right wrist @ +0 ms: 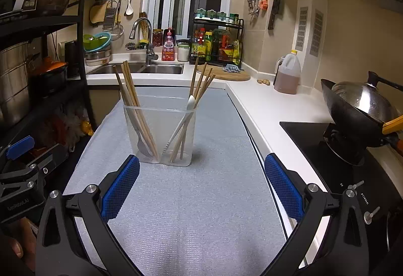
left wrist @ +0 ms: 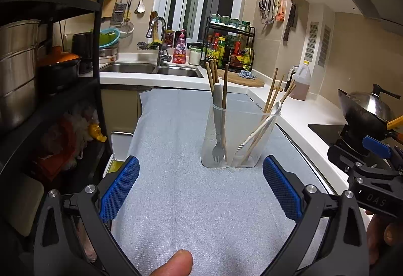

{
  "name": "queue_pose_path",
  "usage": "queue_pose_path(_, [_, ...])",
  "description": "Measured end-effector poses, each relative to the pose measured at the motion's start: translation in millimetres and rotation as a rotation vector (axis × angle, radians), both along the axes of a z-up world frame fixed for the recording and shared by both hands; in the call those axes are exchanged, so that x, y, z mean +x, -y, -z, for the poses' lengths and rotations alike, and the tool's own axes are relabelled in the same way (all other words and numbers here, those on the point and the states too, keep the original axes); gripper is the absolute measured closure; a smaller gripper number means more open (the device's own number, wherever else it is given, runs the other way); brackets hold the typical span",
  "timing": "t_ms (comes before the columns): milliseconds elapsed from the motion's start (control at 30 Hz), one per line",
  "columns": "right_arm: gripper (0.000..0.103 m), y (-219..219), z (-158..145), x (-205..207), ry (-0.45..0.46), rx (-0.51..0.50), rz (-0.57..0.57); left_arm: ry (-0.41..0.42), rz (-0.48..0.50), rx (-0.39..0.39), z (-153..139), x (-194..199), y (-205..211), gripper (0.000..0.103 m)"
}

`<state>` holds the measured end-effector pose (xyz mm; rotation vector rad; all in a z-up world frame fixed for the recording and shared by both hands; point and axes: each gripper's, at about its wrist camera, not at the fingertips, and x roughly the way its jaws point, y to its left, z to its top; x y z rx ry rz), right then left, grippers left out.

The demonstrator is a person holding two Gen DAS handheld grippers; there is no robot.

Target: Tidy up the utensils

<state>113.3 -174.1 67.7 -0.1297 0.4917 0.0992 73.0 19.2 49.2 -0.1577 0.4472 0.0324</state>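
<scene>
holder point(right wrist: 161, 135) w/ two compartments stands on the grey mat point(right wrist: 189, 200), just ahead of both grippers. its left side has chopsticks point(right wrist: 131, 97) + a fork point(right wrist: 142, 145); its right side has more chopsticks point(right wrist: 201, 89) + a white spoon point(right wrist: 185, 115). left gripper point(left wrist: 200, 185) is spread wide & empty, right gripper point(right wrist: 201, 185) likewise, both pulled back from the holder, not touching it. no loose utensils on the mat near the holder, so sorting looks done or nearly. next move, prob: check nothing's left, or regroup chopsticks into one side, needing a pinch high on the sticks
</scene>
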Motion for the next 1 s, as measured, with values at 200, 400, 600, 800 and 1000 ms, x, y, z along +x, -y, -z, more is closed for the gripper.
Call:
queue_pose_path(200, [0.005, -1.1, -2.0, -0.6, 0.007, 0.005, 0.003, 0.004, -0.005, -0.001, -0.5, -1.6, 0.4, 0.008])
queue_pose_path(400, [0.005, -0.1, -3.7, -1.9, 0.008, 0.010, 0.004, 0.003, -0.004, -0.003, -0.4, -1.8, -0.2, 0.008])
queue_pose_path(600, [0.005, 1.1, -3.4, -3.2, 0.009, 0.011, 0.005, 0.004, -0.003, -0.002, -0.3, -2.1, 0.0, 0.008])
queue_pose_path(800, [0.005, 1.3, -5.0, -3.9, 0.008, 0.013, 0.004, 0.004, -0.003, 0.001, -1.2, -2.3, 0.1, 0.008])
queue_pose_path(1000, [0.005, 0.8, -5.4, -4.8, 0.007, 0.009, -0.002, 0.004, -0.001, -0.001, -1.9, -2.2, -2.3, 0.008])
